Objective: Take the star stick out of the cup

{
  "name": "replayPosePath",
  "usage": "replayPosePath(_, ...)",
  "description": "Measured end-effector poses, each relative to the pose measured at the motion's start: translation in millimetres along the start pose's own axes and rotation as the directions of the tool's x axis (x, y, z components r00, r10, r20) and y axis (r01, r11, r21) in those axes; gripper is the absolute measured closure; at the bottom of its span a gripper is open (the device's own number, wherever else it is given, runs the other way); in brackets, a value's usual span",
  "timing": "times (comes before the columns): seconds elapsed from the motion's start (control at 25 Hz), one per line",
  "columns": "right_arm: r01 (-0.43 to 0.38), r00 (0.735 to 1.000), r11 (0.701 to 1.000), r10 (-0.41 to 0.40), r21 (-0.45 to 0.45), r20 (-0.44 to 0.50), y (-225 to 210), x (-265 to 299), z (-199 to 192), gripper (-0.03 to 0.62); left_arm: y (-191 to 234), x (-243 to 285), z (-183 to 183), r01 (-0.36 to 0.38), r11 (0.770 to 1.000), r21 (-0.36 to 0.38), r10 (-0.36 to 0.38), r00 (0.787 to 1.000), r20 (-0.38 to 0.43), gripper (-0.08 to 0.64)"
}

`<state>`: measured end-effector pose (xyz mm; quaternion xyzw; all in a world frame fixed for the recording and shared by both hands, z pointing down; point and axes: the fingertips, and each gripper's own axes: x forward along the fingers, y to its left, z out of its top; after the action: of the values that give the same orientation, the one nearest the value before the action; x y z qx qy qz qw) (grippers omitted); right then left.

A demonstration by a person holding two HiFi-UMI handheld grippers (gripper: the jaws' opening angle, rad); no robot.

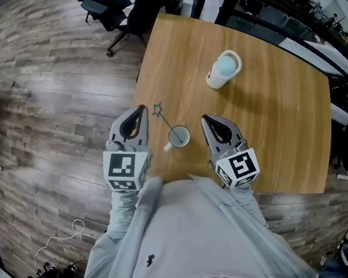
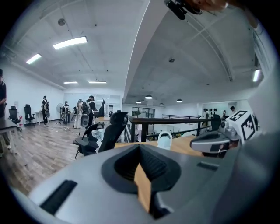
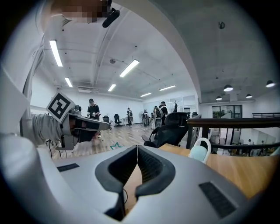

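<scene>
Near the front edge of a wooden table [image 1: 274,121], seen from above: a small white cup [image 1: 179,136] with a short handle and, leaning out of it toward the upper left, a thin star stick [image 1: 166,121] topped by a small outlined star. Flanking the cup, both clear of it: the left gripper [image 1: 139,112] just beside the star end, the right gripper [image 1: 207,121] on the cup's other side. Jaws of both pressed together at the tips, pinching nothing, plain in the left gripper view and the right gripper view alike. Further back on the table, well apart from the cup: a pale blue mug [image 1: 224,69] with a white looped handle. Beyond the table's far end, black office chairs [image 1: 111,9] on a plank floor. Likely very light and fairly stiff, this stick, yet thin enough to slip or twist between flat pads; probably loose in the cup, so little pull needed. Best taken on the bare shaft between star and rim, clear of both, then drawn out along its own lean rather than straight up. Worth minding the cup as well: small, light, apt to tip or slide under any drag on the rim, so possibly steadied with the other gripper.
</scene>
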<state>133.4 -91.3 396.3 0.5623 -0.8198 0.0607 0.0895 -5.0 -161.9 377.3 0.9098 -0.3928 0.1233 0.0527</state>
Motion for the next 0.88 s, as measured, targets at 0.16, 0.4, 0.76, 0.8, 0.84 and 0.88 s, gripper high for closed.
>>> replayPosePath(0.16,-0.023,1.000,1.000,0.023,-0.003,0.008,-4.0,9.1,2.3,0.575,5.5,4.2,-0.3,-0.022,1.000,-0.004,0.022,1.000,-0.003,0.541)
replayPosePath(0.4,-0.007,1.000,1.000,0.007,0.009,0.011,-6.2,9.4,6.1,0.575,7.2,5.6,-1.5,-0.004,1.000,-0.004,0.004,1.000,-0.025,0.541)
replayPosePath(0.76,-0.014,1.000,1.000,0.014,-0.002,-0.010,1.6,15.7,1.4,0.575,7.3,5.3,-4.0,0.023,1.000,0.000,-0.023,1.000,-0.021,0.541)
replayPosePath(0.8,-0.021,1.000,1.000,0.021,-0.001,-0.014,3.7,16.7,-0.5,0.575,7.1,5.1,-5.5,0.025,1.000,0.000,-0.025,0.999,-0.023,0.541)
replayPosePath(0.84,-0.027,0.999,1.000,0.027,-0.001,-0.018,5.3,17.6,-2.3,0.575,6.8,5.0,-6.8,0.027,1.000,0.000,-0.027,0.999,-0.024,0.540)
replayPosePath(0.88,-0.034,0.999,0.999,0.034,-0.001,-0.020,6.7,18.4,-3.8,0.575,6.6,5.0,-7.9,0.028,1.000,-0.001,-0.028,0.999,-0.026,0.540)
